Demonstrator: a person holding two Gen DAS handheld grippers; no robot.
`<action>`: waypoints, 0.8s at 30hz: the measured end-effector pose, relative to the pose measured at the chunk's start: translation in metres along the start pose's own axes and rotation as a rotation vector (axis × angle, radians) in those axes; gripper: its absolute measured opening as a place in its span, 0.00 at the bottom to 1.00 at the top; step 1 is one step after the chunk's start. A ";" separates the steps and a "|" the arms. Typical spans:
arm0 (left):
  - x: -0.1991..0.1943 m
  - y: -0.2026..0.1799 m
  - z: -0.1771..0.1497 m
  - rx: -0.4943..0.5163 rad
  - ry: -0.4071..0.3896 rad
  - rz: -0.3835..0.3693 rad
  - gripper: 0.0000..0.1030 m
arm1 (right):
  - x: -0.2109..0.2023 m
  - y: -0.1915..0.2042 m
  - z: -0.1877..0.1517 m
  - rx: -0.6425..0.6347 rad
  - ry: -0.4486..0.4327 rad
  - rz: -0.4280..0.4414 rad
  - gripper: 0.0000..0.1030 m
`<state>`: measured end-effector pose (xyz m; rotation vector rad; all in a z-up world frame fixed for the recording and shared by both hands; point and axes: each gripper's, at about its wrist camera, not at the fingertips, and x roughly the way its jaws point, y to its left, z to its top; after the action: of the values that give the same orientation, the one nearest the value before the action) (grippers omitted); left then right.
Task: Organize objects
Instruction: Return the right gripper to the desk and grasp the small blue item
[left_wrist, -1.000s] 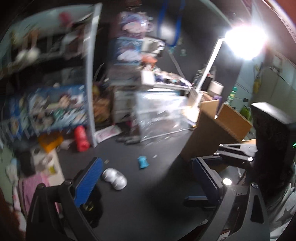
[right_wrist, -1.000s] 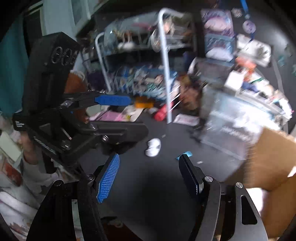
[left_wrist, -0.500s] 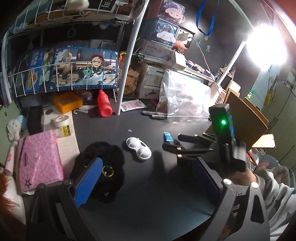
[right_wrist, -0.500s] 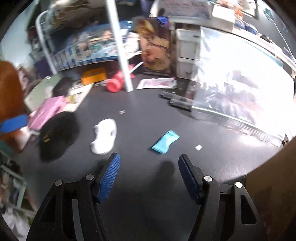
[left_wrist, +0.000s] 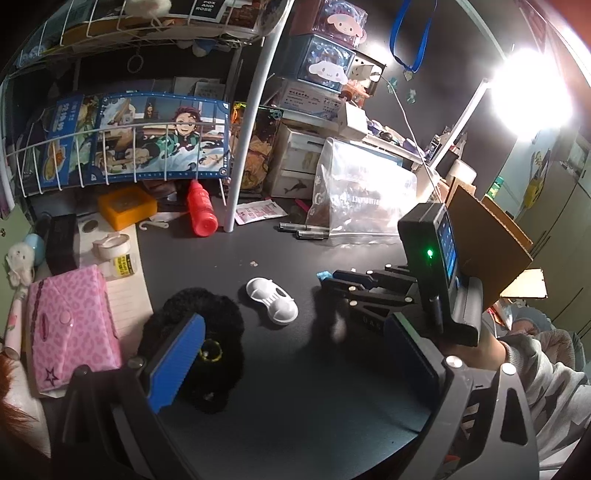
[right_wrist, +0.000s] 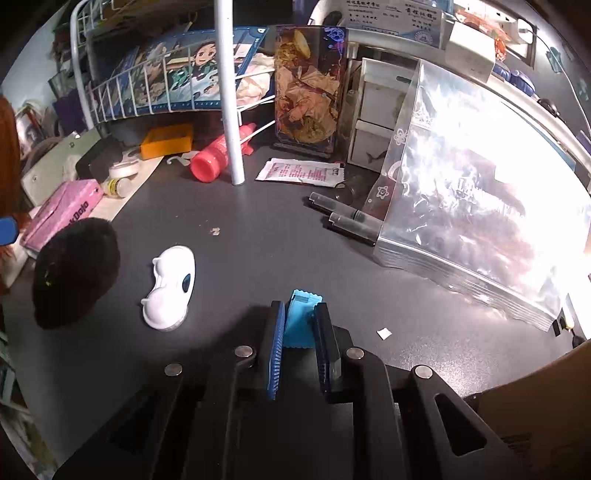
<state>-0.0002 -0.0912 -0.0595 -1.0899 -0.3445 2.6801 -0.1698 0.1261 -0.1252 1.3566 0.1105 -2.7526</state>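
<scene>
**A:** Where's the packet (right_wrist: 301, 319)?

**B:** On the desk (right_wrist: 258, 236). My right gripper (right_wrist: 300, 334) just closed, pinching it. Light, crinkly, probably slippery. I'm holding mid-body. Left gripper (left_wrist: 295, 354) spread, empty.

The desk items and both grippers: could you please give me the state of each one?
Right gripper: jaws just closed, shut on the blue packet.
Left gripper: jaws open, holding nothing.
White clip: lying loose on the desk.
Red bottle: lying on its side.
Two pens: capped, lying side by side.
</scene>
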 end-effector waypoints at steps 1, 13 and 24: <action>0.001 0.000 0.000 -0.001 0.002 -0.001 0.94 | -0.001 0.000 -0.001 -0.005 0.002 0.006 0.11; 0.016 -0.010 0.010 -0.024 0.048 -0.198 0.86 | -0.074 0.036 -0.027 -0.149 -0.099 0.211 0.11; 0.022 -0.030 0.032 -0.058 0.081 -0.417 0.32 | -0.136 0.035 -0.022 -0.158 -0.219 0.237 0.11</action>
<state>-0.0345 -0.0608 -0.0423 -1.0084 -0.5676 2.2659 -0.0671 0.0981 -0.0319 0.9563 0.1402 -2.6081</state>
